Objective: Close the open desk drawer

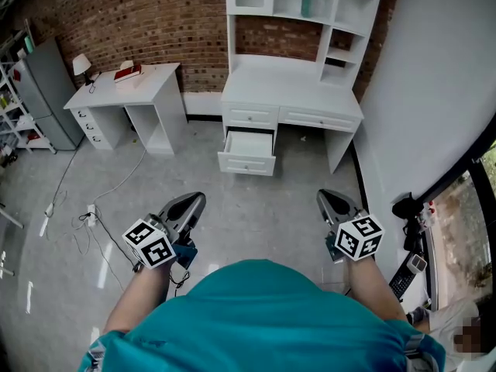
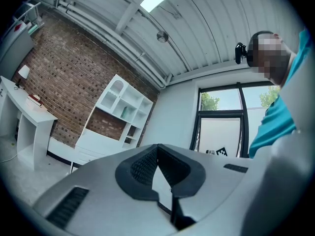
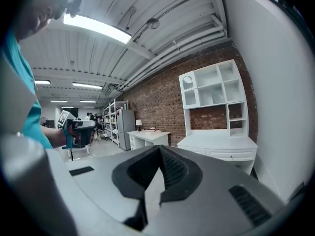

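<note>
This is a big workroom, like a lab. It has a brick wall (image 1: 132, 18), a big desk (image 1: 291, 84), a small desk (image 1: 124, 91), a grey fridge (image 1: 48, 91), metal racks (image 3: 110, 119) and long ceiling lights (image 3: 96, 27).

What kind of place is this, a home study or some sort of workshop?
Most likely a lab or workshop hall furnished like a study, not a home: a hutch desk and a small desk stand against a brick wall, with racks and a strip-lit industrial ceiling beyond.
</note>
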### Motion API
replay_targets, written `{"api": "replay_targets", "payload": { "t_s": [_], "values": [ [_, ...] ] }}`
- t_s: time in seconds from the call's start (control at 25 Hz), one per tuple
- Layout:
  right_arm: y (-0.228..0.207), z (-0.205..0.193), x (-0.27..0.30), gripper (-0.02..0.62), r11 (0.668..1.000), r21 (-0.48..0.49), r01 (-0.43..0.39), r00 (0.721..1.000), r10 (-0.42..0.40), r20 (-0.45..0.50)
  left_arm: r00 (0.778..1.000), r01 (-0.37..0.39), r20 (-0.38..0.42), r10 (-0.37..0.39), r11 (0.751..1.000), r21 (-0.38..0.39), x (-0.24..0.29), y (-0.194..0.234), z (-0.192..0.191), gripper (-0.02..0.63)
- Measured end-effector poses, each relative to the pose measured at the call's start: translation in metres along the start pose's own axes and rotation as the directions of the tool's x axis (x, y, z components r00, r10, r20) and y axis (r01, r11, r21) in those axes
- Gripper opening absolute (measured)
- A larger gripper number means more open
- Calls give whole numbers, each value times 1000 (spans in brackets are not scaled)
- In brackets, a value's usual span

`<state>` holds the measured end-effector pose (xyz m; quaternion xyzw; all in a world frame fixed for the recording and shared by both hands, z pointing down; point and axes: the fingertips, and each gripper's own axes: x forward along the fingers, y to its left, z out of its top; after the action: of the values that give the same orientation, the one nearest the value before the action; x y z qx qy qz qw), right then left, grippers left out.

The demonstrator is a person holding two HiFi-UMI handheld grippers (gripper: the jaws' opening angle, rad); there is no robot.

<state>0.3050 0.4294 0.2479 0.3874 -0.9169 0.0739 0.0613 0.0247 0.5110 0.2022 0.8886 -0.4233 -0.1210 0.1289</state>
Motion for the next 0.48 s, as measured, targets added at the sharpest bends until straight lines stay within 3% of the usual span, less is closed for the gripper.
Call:
{"api": "replay_targets", "payload": {
  "t_s": [0.28, 0.48],
  "values": [
    [-33, -13, -12, 19, 1000, 7, -18, 1000, 18, -1, 1000, 23, -11, -23, 1000, 1, 40, -19, -19, 12],
    [-48, -25, 7, 20, 999, 31, -16, 1000, 17, -23, 999, 12, -31, -13, 1000, -14, 53, -1, -23, 12]
  ]
}}
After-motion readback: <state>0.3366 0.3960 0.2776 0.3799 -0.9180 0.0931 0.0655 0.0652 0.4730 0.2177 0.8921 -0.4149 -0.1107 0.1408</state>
